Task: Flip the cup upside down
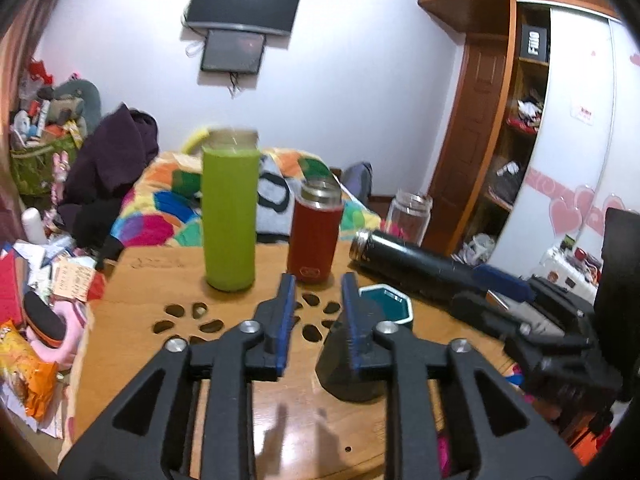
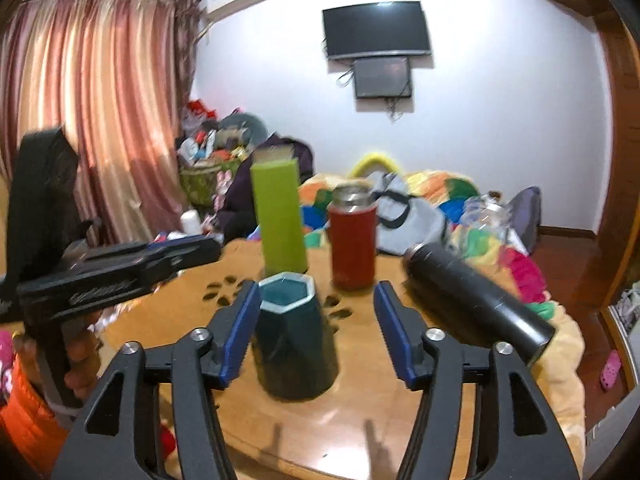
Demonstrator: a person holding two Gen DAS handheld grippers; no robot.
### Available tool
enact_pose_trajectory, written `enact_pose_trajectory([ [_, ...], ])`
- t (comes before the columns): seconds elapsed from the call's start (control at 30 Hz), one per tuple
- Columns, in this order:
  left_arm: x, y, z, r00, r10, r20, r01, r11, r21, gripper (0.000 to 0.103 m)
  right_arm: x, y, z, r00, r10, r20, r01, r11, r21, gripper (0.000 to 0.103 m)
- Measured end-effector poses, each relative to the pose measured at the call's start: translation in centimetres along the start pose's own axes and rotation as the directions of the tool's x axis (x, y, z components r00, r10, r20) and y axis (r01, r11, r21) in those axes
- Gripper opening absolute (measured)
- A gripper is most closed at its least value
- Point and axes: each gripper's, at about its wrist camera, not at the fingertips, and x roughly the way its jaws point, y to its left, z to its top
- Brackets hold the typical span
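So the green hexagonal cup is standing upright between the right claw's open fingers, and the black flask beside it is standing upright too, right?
Not quite. The black flask is lying on its side on the wooden table, as the right wrist view shows. The rest holds: the green hexagonal cup stands upright, mouth up, between the open fingers of the right claw.

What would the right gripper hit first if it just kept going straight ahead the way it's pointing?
The right gripper would likely meet the dark teal hexagonal cup first: it stands upright, mouth up, between the open fingers. The red flask stands farther back.
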Motion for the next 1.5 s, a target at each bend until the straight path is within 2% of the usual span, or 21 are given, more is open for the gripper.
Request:
enact_pose_trajectory([
  [0.13, -2.1, -0.7, 0.4, 0.997, 0.025, 0.067, -0.025, 1.000, 0.008, 0.058, -1.8, -0.5, 1.4, 0.997, -0.063, 0.054, 0.062, 0.998, 0.019, 0.075],
  [0.23, -3.4, -1.3, 0.7, 0.993, 0.041, 0.110, -0.043, 0.999, 0.015, 0.065, -2.8, -0.3, 2.2, 0.991, -0.097, 0.088, 0.095, 0.995, 0.024, 0.084],
  [0.33, -4.4, -1.7, 0.8, 0.987, 0.070, 0.144, -0.074, 0.997, 0.020, 0.082, -3.8, 0.0, 2.6, 0.988, -0.112, 0.109, 0.109, 0.994, 0.032, 0.089],
  [0.4, -5.0, -1.8, 0.7, 0.982, 0.090, 0.167, -0.094, 0.995, 0.015, 0.092, -4.2, 0.1, 2.7, 0.986, -0.121, 0.118, 0.117, 0.992, 0.034, 0.096],
  [0.47, -5.5, -2.1, 0.6, 0.974, 0.119, 0.192, -0.125, 0.992, 0.018, 0.097, -4.6, 0.4, 2.7, 0.982, -0.138, 0.131, 0.134, 0.990, 0.037, 0.103],
  [0.5, -5.8, -2.4, 0.4, 0.968, 0.140, 0.209, -0.148, 0.989, 0.024, 0.100, -4.8, 0.5, 2.8, 0.980, -0.144, 0.140, 0.140, 0.989, 0.038, 0.103],
  [0.67, -6.7, -3.5, -0.1, 0.945, 0.197, 0.263, -0.220, 0.974, 0.059, 0.103, -5.7, 0.4, 2.9, 0.974, -0.159, 0.160, 0.152, 0.987, 0.059, 0.103],
  [0.73, -6.8, -3.8, -0.1, 0.941, 0.201, 0.273, -0.227, 0.972, 0.065, 0.103, -5.9, 0.3, 2.9, 0.972, -0.170, 0.164, 0.161, 0.985, 0.067, 0.103],
  [0.93, -6.9, -4.1, -0.3, 0.940, 0.196, 0.279, -0.223, 0.972, 0.068, 0.103, -6.2, 0.3, 2.6, 0.968, -0.193, 0.162, 0.185, 0.981, 0.064, 0.103],
  [1.5, -6.9, -4.2, -0.3, 0.940, 0.199, 0.279, -0.225, 0.972, 0.067, 0.103, -6.6, 0.4, 2.6, 0.967, -0.190, 0.168, 0.181, 0.981, 0.065, 0.103],
])
